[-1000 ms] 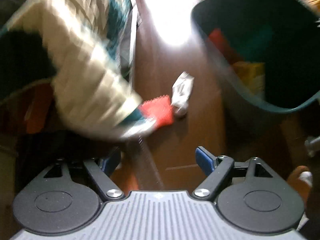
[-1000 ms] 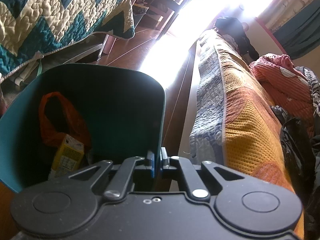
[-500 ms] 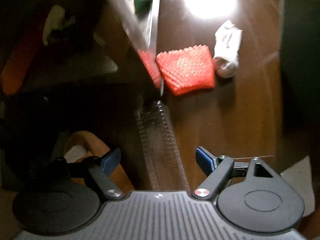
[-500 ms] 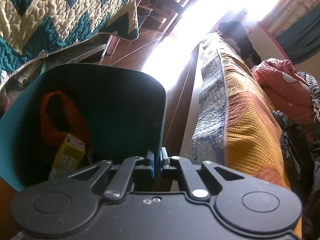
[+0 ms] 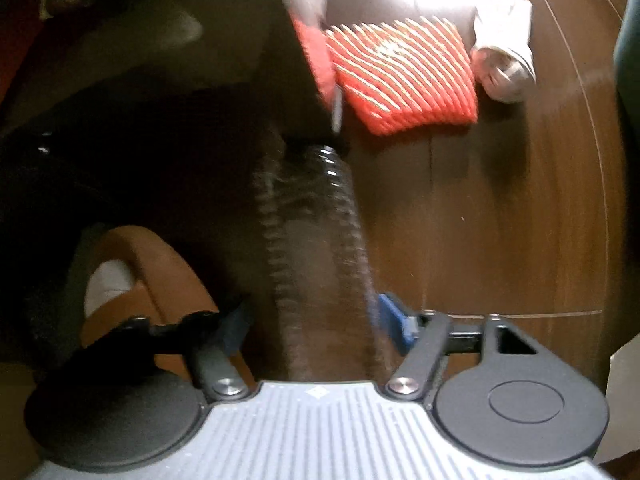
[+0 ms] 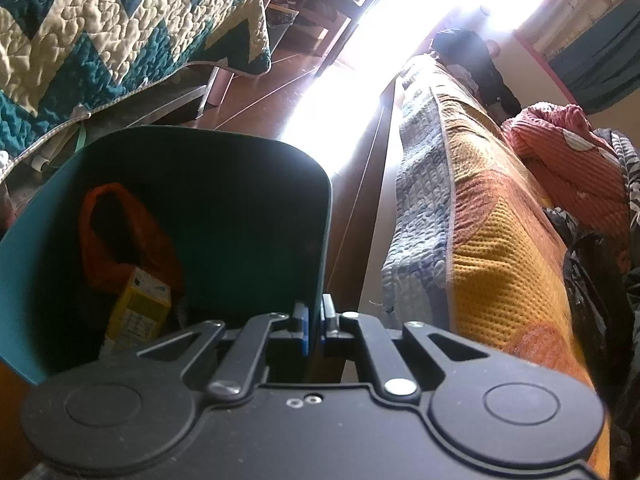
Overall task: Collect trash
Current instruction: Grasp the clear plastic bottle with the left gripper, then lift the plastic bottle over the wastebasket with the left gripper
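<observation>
Right, left gripper [image 5: 310, 322] pointing steeply down at the dark wood floor [image 5: 500, 220], jaws closing w/ a clear ribbed plastic bottle [image 5: 316, 240] lying lengthwise between them. Right-side blue pad [image 5: 394, 322] looks right against the bottle's edge, left-side pad sits a touch off it in shadow, so not a firm pinch as far as I can tell; picture's blurry. Bottle's neck end points away from the camera, up toward a red-and-white ridged wrapper [image 5: 404, 80] flat on the floor. Just beside that wrapper, to its right, a crumpled white-grey wrapper [image 5: 504, 56], the two touching or nearly so. Bright glare on the floor above both. Bottom left, a brown slipper w/ a white sock [image 5: 106, 288] in it, near the left finger.

Over to the right gripper [image 6: 314, 322]: jaws pinched tight on the near rim of a teal trash bin [image 6: 224, 208], wall of the bin clamped between the blue pads. Bin's tilted toward the camera, mouth open. Inside: an orange plastic bag [image 6: 120, 240] and a yellow carton [image 6: 138, 312] in front of it, leaning. Zigzag teal-and-cream quilt [image 6: 100, 48] on a bed at left, orange-and-grey quilt [image 6: 492, 240] on another bed at right, bin between them.
</observation>
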### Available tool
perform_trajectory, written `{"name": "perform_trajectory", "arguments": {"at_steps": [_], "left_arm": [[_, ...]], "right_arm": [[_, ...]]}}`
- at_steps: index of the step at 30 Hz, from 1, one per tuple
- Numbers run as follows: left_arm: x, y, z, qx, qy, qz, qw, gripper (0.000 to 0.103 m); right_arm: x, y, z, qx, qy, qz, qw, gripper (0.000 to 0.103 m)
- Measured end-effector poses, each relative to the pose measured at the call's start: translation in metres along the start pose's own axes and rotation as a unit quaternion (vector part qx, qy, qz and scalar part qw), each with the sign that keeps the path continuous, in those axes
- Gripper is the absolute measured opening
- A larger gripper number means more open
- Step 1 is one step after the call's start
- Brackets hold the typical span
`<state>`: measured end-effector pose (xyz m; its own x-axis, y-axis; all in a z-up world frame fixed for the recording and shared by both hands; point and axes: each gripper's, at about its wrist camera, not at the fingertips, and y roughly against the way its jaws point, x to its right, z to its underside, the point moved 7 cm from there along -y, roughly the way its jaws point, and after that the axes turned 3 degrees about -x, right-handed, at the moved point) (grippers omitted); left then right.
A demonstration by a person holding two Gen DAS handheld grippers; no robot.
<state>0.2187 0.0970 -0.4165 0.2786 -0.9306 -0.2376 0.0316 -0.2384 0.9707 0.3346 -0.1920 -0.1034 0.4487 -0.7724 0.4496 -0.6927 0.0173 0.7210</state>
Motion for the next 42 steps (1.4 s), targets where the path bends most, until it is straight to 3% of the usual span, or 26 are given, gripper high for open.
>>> {"name": "perform_trajectory", "arguments": {"at_steps": [7,14,23,32,42], "left_arm": [[0.008,0.009,0.003,0.017,-0.006,-0.001,0.9998,0.044],[0.018,0.039,0.009,0.037,-0.016,0.005,0.9992,0.043],[0.040,0.111,0.029,0.073,-0.052,0.038,0.9953,0.043],[0.052,0.189,0.056,0.118,-0.092,0.073,0.9861,0.044],[0.045,0.258,0.057,0.171,-0.107,0.100,0.9743,0.042]], "right_arm": [[0.003,-0.004,0.003,-0.003,-0.004,0.001,1.000,0.005],[0.004,-0.004,0.002,-0.005,-0.011,0.001,1.000,0.005],[0.006,-0.005,0.003,-0.004,-0.015,0.001,1.000,0.005],[0.002,-0.001,0.001,0.003,-0.010,0.000,1.000,0.004],[-0.002,0.001,0.000,0.008,-0.003,0.002,1.000,0.004]]}}
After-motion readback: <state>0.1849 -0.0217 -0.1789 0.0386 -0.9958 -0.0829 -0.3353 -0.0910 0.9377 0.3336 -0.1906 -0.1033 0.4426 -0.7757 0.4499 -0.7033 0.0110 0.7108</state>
